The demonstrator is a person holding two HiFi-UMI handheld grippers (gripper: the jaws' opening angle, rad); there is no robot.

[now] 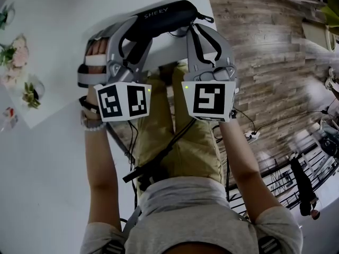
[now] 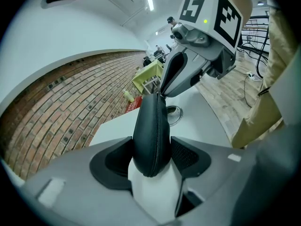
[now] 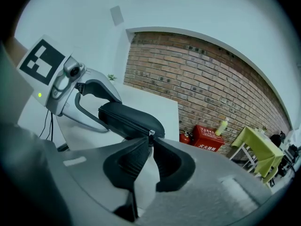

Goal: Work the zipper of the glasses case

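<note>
A black zip-up glasses case [image 1: 164, 17] hangs in the air over the near edge of the white table [image 1: 58, 73], held level between both grippers. My left gripper [image 1: 132, 34] is shut on its left end; in the left gripper view the case [image 2: 151, 135] sits squeezed between the pads, zipper seam facing up. My right gripper [image 1: 200, 26] is at the case's right end. In the right gripper view its jaws [image 3: 149, 142] are pinched on the small metal zipper pull [image 3: 151, 133] at the tip of the case [image 3: 129, 117].
Small flower pots [image 1: 16, 54] stand on the table at the far left. A round dish [image 2: 174, 113] lies on the table beyond the case. The person's legs and a wood-plank floor [image 1: 265, 52] are below. Red extinguisher box [image 3: 207, 138] and a yellow-green table [image 3: 261, 147] stand by the brick wall.
</note>
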